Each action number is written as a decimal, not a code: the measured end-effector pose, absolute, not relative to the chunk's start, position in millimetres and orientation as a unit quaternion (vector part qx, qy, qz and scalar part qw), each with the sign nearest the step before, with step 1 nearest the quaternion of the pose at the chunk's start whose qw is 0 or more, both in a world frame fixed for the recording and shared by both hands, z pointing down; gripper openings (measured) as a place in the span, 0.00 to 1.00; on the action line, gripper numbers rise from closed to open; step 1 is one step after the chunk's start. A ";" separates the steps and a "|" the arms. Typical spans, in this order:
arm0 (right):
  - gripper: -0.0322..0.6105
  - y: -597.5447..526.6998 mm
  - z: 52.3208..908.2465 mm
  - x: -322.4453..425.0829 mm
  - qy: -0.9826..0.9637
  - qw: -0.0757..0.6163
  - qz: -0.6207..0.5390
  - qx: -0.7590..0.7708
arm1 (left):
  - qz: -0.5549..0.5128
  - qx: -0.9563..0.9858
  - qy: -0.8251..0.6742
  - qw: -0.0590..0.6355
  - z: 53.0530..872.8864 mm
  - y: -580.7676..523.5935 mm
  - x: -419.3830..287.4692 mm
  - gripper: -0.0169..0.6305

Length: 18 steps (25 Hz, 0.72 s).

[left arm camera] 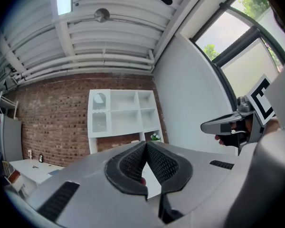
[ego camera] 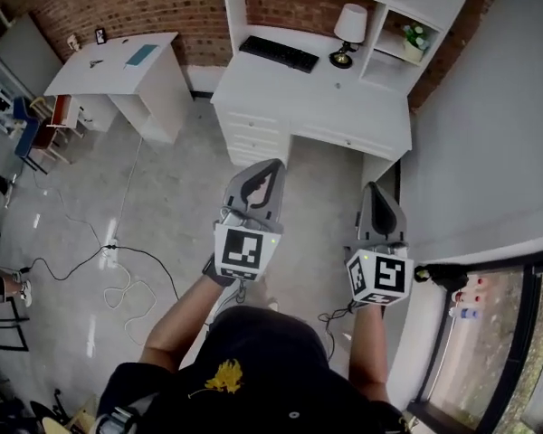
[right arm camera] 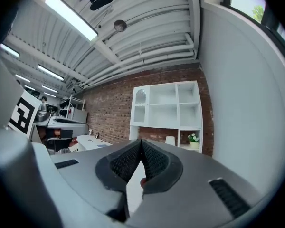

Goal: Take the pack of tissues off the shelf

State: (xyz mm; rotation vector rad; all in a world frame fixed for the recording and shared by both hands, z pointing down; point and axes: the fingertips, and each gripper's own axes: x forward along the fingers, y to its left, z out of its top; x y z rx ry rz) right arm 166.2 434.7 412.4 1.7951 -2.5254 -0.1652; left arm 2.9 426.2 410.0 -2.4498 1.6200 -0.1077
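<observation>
No pack of tissues can be made out in any view. The white shelf unit [ego camera: 391, 7] stands on a white desk [ego camera: 344, 102] against the brick wall, well ahead of both grippers. Its cubbies also face me in the left gripper view [left arm camera: 118, 110] and the right gripper view [right arm camera: 168, 103]. My left gripper [ego camera: 274, 164] is held level in mid-air and points at the desk, shut with nothing between its pads [left arm camera: 146, 144]. My right gripper [ego camera: 374, 186] hangs beside it, also level, shut and empty [right arm camera: 141, 141].
On the desk lie a black keyboard [ego camera: 279, 52] and a lamp [ego camera: 348, 27]; a small potted plant [ego camera: 414, 37] sits in a low cubby. A second white table [ego camera: 118, 69] stands at the left. Cables [ego camera: 118, 274] trail on the floor. A white wall and a window [ego camera: 489, 342] close the right side.
</observation>
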 end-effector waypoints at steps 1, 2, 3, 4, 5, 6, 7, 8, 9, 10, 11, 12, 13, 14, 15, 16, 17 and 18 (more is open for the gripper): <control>0.06 428.6 411.2 163.0 -0.819 0.017 -0.049 0.572 | -0.037 -0.827 0.552 0.098 408.8 419.8 -3.0 0.05; 0.06 423.0 408.9 159.5 -0.824 0.014 -0.045 0.565 | -0.037 -0.826 0.555 0.096 407.1 413.5 -8.6 0.05; 0.06 418.8 406.1 155.4 -0.829 0.010 -0.041 0.558 | -0.038 -0.824 0.557 0.095 405.1 408.2 -14.9 0.05; 0.06 415.4 403.4 151.1 -0.831 0.006 -0.037 0.555 | -0.039 -0.823 0.558 0.095 402.6 403.1 -22.4 0.05; 0.06 411.2 400.5 146.5 -0.832 0.003 -0.035 0.554 | -0.038 -0.821 0.561 0.095 399.5 397.3 -30.7 0.05; 0.06 405.6 397.7 141.7 -0.831 0.004 -0.037 0.555 | -0.034 -0.819 0.565 0.094 396.2 390.7 -39.2 0.05; 0.06 398.5 395.3 135.9 -0.831 0.007 -0.041 0.555 | -0.029 -0.818 0.567 0.092 393.3 383.7 -47.2 0.05; 0.06 389.9 394.0 129.2 -0.832 0.010 -0.047 0.553 | -0.026 -0.817 0.569 0.091 391.5 376.0 -54.8 0.05; 0.06 379.5 394.3 121.9 -0.834 0.010 -0.051 0.549 | -0.025 -0.816 0.571 0.091 391.3 367.6 -61.8 0.05; 0.06 367.2 396.2 115.3 -0.837 0.007 -0.051 0.545 | -0.026 -0.814 0.572 0.090 392.3 358.2 -68.2 0.05; 0.06 353.1 398.9 110.2 -0.839 0.000 -0.047 0.542 | -0.028 -0.814 0.574 0.090 393.8 347.6 -73.6 0.05; 0.06 338.9 401.0 106.6 -0.839 -0.010 -0.040 0.542 | -0.030 -0.814 0.574 0.088 395.3 335.9 -77.9 0.05; 0.06 326.2 400.7 103.7 -0.838 -0.022 -0.034 0.544 | -0.031 -0.814 0.573 0.086 396.6 323.2 -81.5 0.05; 0.06 315.4 397.8 100.6 -0.837 -0.032 -0.032 0.546 | -0.032 -0.816 0.571 0.084 397.1 309.6 -85.2 0.05; 0.06 305.0 393.6 96.9 -0.836 -0.037 -0.035 0.547 | -0.031 -0.817 0.570 0.083 396.5 295.2 -89.2 0.05; 0.06 293.5 389.4 92.8 -0.835 -0.035 -0.042 0.548 | -0.028 -0.818 0.569 0.081 395.1 280.4 -93.5 0.05; 0.06 280.6 385.8 89.0 -0.834 -0.029 -0.049 0.549 | -0.024 -0.818 0.569 0.081 393.4 265.6 -97.9 0.05; 0.06 267.0 382.5 85.9 -0.833 -0.024 -0.055 0.550 | -0.020 -0.819 0.568 0.081 391.6 251.5 -102.2 0.05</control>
